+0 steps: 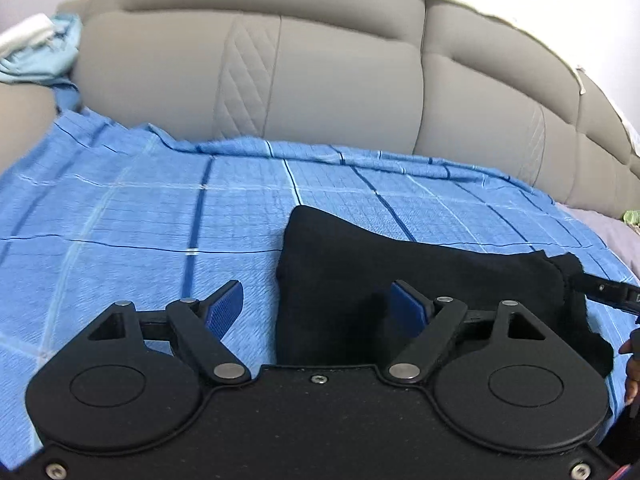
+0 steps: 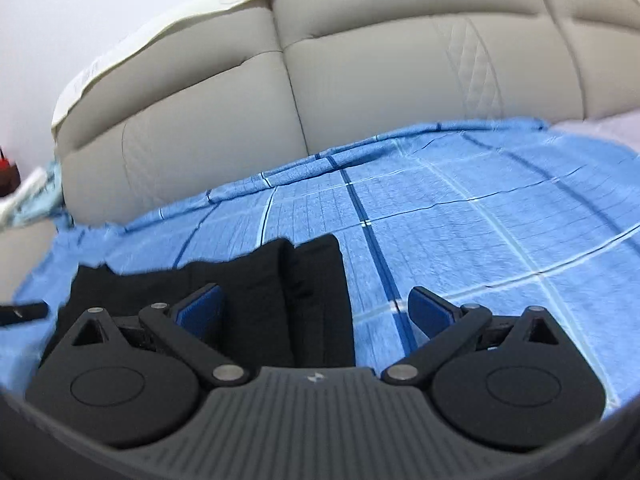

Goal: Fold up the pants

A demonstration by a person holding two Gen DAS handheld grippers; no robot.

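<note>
**Both grippers spread and empty over the folded black pants**

Nearest the lens in each wrist view, a black gripper body with blue pads is seen, and beyond it the blue checked bedspread (image 1: 120, 208) that reaches back to a padded grey headboard (image 1: 320, 80).

The left gripper (image 1: 318, 304) is held with its jaws wide apart; nothing is pressed between the pads. The right gripper (image 2: 316, 308) is likewise spread wide and empty.

The black pants (image 1: 360, 264) are seen lying on the bedspread as a compact, doubled-over bundle. In the left wrist view the bundle is placed ahead and toward the right-hand finger, its long axis running across the picture toward the right edge, where the tip of the other gripper is glimpsed. In the right wrist view the same bundle (image 2: 256, 280) is found ahead and toward the left-hand finger, extending to the left. The pants are thus judged to lie between the two hands, each end about equally near its own gripper. The fold is judged largely complete. Should another fold be wanted, each gripper would have to be brought inward, toward the other hand, over its own end of the bundle.
</note>
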